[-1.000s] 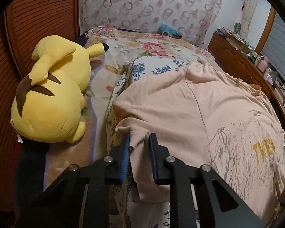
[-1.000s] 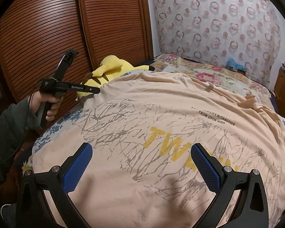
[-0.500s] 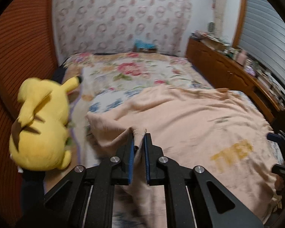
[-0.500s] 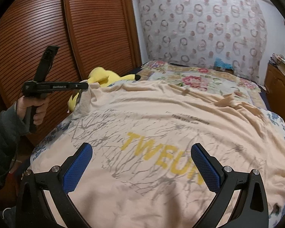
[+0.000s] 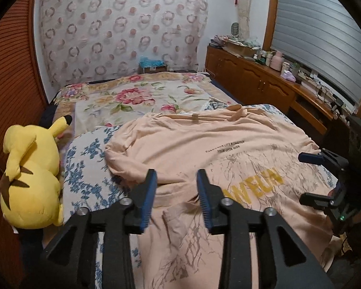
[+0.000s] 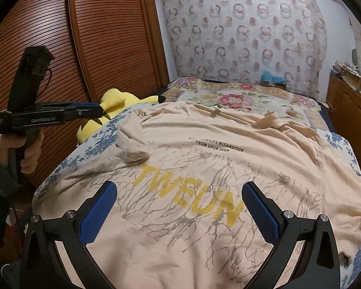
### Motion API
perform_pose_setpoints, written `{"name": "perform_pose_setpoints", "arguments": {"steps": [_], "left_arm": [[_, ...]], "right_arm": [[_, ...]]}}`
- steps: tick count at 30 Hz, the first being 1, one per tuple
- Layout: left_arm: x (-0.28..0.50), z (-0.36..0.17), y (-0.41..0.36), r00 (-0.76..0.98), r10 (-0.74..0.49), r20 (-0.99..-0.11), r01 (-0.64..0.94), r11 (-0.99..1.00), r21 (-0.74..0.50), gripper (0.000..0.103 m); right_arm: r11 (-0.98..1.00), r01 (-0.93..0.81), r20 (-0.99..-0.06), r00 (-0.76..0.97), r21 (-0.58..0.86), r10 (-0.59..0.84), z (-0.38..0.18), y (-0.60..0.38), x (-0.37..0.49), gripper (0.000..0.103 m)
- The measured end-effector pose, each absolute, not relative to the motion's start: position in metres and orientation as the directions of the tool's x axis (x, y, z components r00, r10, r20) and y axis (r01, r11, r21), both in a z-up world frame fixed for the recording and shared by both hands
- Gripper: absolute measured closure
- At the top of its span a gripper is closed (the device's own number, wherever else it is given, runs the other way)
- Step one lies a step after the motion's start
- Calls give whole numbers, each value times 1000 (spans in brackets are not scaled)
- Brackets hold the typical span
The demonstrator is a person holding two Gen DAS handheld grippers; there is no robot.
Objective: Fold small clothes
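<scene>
A peach T-shirt [image 5: 204, 144] with yellow letters and grey crackle print lies spread on the bed; it also shows in the right wrist view [image 6: 204, 168]. Its left sleeve [image 6: 132, 142] lies folded in over the body. My left gripper [image 5: 177, 192] is open and empty, raised above the shirt's left side; it appears in the right wrist view [image 6: 93, 110] held in the air off the bed's left edge. My right gripper [image 6: 179, 212] is wide open and empty over the shirt's lower hem, and shows in the left wrist view [image 5: 310, 178] at the right.
A yellow plush toy [image 5: 31, 175] lies at the bed's left edge by the wooden wardrobe doors [image 6: 84, 48]. A floral bedspread [image 5: 144, 94] covers the far half. A cluttered wooden cabinet [image 5: 264, 82] runs along the right wall.
My left gripper lifted the left sleeve, carried it in over the shirt, then opened and let it drop. It now hovers empty. The right gripper stayed open.
</scene>
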State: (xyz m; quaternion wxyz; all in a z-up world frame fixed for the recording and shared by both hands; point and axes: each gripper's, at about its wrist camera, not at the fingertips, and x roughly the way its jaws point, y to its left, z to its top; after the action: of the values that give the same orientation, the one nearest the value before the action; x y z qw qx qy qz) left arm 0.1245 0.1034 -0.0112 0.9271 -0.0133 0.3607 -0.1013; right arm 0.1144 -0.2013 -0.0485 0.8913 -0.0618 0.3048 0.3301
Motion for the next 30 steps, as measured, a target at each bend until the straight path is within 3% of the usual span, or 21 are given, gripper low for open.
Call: {"name": "perform_pose_setpoints", "arguments": {"steps": [7, 11, 13, 15, 18, 23, 30], "left_arm": [[101, -18, 132, 743, -135, -655, 100, 991, -90, 59], [86, -21, 147, 763, -100, -638, 55, 994, -90, 59], [76, -21, 153, 784, -64, -617, 25, 997, -71, 34], [69, -20, 157, 801, -53, -597, 13, 997, -70, 24], [62, -19, 164, 807, -35, -590, -7, 998, -69, 23], [54, -23, 173, 811, -21, -584, -37, 995, -88, 22], [47, -41, 179, 792, -25, -611, -50, 993, -106, 22]], "right_arm": [[738, -671, -594, 566, 72, 572, -39, -195, 134, 4], [701, -711, -597, 540, 54, 593, -36, -176, 146, 13], [679, -732, -603, 519, 52, 605, -35, -163, 154, 18], [658, -751, -611, 500, 48, 614, -36, -149, 163, 22], [625, -779, -621, 467, 48, 629, -40, -128, 178, 31], [566, -819, -649, 379, 97, 660, -51, -89, 205, 55], [506, -851, -698, 278, 139, 660, -71, -41, 229, 57]]}}
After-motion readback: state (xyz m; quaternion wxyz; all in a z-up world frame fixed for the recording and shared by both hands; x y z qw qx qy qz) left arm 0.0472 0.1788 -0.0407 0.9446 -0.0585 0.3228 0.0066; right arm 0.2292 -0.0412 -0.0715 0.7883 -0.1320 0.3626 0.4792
